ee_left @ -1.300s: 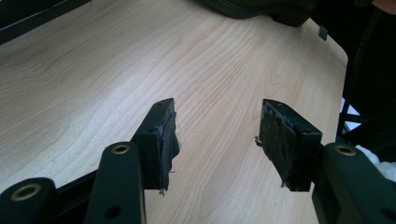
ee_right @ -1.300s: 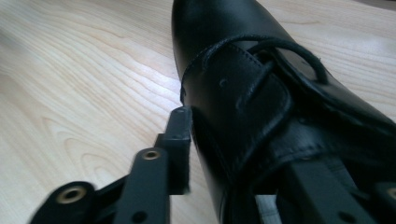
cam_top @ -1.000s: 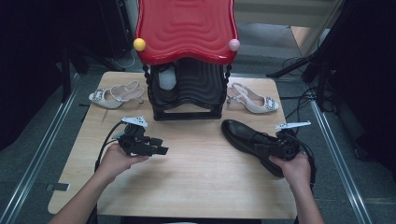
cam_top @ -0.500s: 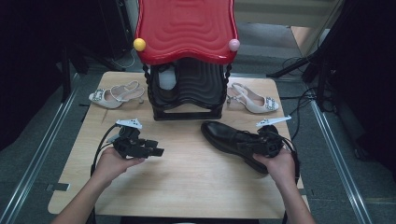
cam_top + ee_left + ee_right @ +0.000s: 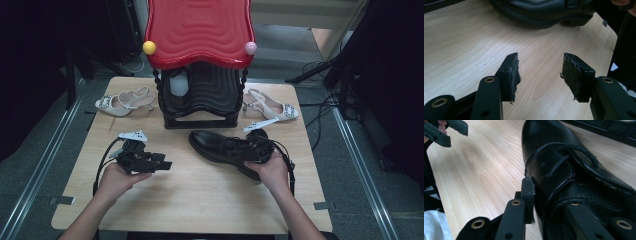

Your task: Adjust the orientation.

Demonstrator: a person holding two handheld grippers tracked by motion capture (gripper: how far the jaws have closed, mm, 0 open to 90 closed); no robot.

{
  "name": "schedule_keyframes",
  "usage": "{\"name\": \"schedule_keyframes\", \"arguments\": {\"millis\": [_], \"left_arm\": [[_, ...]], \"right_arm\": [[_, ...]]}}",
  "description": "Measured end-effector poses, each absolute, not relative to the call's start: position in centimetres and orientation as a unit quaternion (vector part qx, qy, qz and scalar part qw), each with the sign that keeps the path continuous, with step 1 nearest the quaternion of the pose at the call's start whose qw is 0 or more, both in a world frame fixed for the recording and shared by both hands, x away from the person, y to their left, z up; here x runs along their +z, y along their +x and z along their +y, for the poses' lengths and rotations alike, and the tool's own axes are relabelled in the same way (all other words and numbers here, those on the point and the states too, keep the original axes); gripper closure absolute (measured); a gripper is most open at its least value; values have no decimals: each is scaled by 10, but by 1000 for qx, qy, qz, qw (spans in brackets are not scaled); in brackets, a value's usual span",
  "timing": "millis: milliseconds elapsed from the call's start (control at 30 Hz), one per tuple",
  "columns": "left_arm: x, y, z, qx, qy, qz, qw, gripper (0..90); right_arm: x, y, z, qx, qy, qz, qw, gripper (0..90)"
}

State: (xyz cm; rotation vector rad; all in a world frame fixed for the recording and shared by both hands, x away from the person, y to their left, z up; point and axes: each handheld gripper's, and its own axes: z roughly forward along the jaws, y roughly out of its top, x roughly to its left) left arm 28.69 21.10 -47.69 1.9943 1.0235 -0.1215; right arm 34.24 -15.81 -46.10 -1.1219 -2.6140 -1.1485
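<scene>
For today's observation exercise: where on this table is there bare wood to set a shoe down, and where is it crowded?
Bare wood lies along the near edge of the table, between the left gripper and the black shoe that the right gripper holds. It is crowded at the back: the rack with a pale heeled shoe at its left and right.

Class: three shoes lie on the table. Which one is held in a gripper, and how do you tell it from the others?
The black lace-up shoe in front of the rack, gripped at its heel end by the right gripper. The two white slingback heels lie untouched beside the rack.
</scene>
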Motion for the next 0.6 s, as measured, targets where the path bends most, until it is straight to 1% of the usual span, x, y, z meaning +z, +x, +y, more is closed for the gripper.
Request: {"name": "schedule_keyframes", "arguments": {"millis": [67, 100, 200, 233, 400, 600], "left_arm": [[-477, 287, 210, -58, 799, 412, 434, 487], [-477, 289, 210, -70, 798, 408, 439, 507], [-477, 289, 208, -68, 800, 406, 436, 543], [-478, 289, 206, -65, 804, 403, 432, 547], [-479, 289, 204, -58, 810, 396, 429, 554], [-479, 290, 203, -54, 807, 395, 435, 596]], "right_arm": [[-462, 343, -154, -374, -363, -853, 39, 793], [-462, 343, -144, -371, -355, -857, 39, 792], [-463, 342, -135, -371, -350, -859, 37, 792], [-464, 342, -126, -372, -351, -859, 37, 792], [-467, 342, -109, -378, -353, -855, 41, 792], [-474, 339, -98, -377, -352, -855, 47, 784]]}}
